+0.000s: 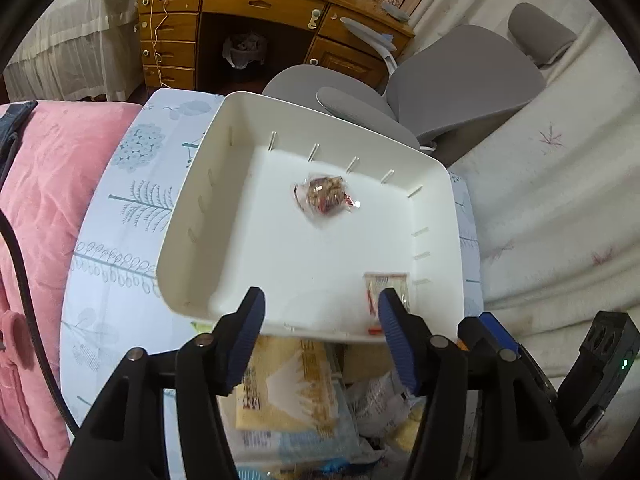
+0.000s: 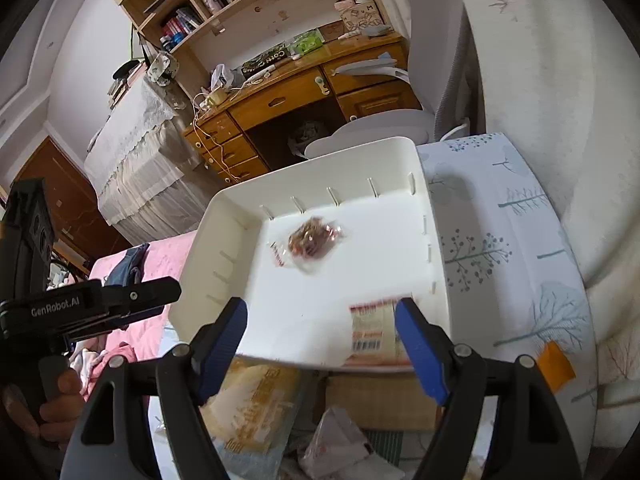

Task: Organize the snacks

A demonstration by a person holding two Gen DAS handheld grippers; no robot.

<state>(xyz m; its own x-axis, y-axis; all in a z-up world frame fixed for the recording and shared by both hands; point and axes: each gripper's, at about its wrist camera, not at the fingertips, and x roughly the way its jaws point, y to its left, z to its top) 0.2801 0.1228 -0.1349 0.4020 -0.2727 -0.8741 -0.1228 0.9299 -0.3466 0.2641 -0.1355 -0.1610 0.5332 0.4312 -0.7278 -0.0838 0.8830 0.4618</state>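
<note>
nearest the cameras, a loose heap of snack packets [image 1: 288, 396], yellow and pale wrappers, lies on the pale blue tree-printed sheet [image 1: 120, 240] at 6 o'clock. above it the left hand-held gripper [image 1: 322, 312] has its blue pads spread with nothing between them. the right hand-held gripper [image 2: 322, 320] is spread too, also empty. just beyond sits a white rectangular plastic tray [image 1: 192, 200] with slotted walls. a flat cream packet with red print [image 1: 376, 286] lies in its near corner at 5 o'clock, and a clear-wrapped brown nut snack [image 1: 324, 198] rests mid-tray. at 12 o'clock stand a grey chair [image 1: 460, 84] and a wooden desk [image 1: 260, 4].
</note>
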